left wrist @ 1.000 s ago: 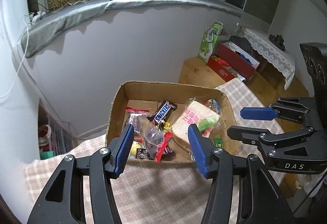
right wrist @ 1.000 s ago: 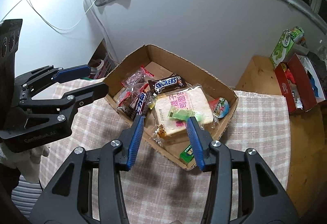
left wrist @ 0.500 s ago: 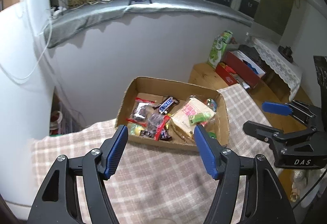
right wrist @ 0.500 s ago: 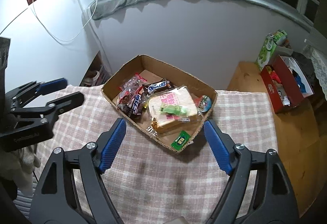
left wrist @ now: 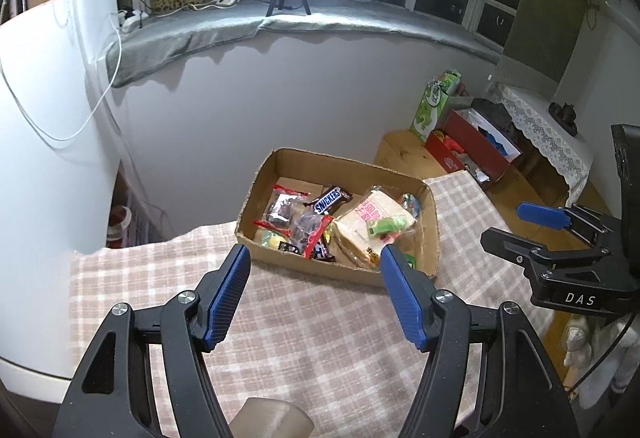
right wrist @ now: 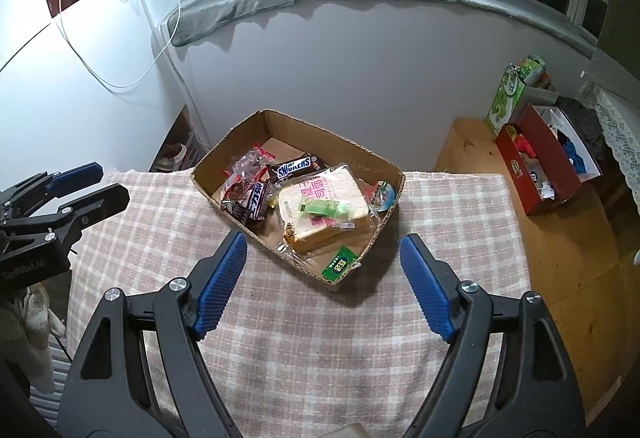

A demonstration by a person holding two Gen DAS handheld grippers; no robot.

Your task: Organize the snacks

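Observation:
A cardboard box stands at the far side of the checked tablecloth. It holds a Snickers bar, a wrapped bread slice, a green candy pack, a small green packet, dark sweet bags and a round lidded cup. My left gripper is open and empty, well short of the box. My right gripper is open and empty, above the cloth in front of the box.
The checked cloth covers the table. A wooden side table on the right carries a red box and a green carton. A white wall and grey window ledge lie behind. The right gripper shows at right in the left wrist view.
Both grippers have drawn back and up from the box, which now looks smaller and farther. Both jaws have opened wider. The snacks in the box have not moved.

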